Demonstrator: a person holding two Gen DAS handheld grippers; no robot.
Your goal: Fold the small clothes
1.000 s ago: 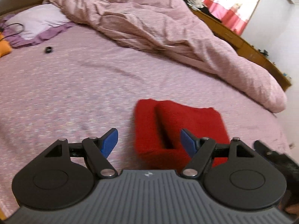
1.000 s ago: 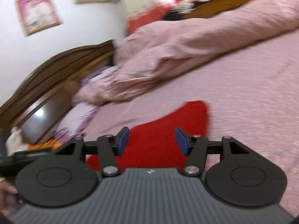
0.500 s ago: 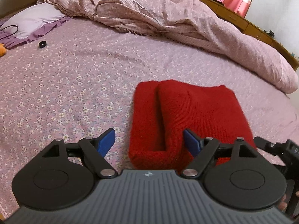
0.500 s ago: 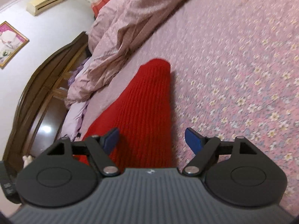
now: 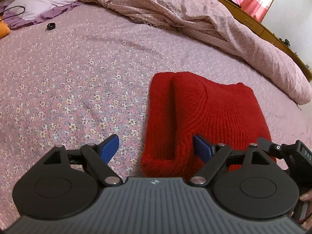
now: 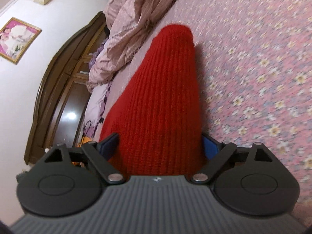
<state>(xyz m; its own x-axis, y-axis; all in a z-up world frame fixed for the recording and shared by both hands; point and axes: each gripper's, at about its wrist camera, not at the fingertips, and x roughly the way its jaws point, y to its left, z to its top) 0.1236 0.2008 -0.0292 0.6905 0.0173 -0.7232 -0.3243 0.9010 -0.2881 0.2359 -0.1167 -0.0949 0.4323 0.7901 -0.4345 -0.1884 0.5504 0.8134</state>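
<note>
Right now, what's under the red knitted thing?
The red knitted garment lies on the flowery pink bedsheet. Its folded-over layers hide whatever is tucked inside or beneath.

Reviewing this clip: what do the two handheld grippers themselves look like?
Both match. The left gripper and right gripper each have a ribbed grey body with a small central logo, two round black discs, black linkage arms with silver pivot pins, and blue finger pads. The left view also catches the right unit's black side, with white lettering too cropped to read.
</note>
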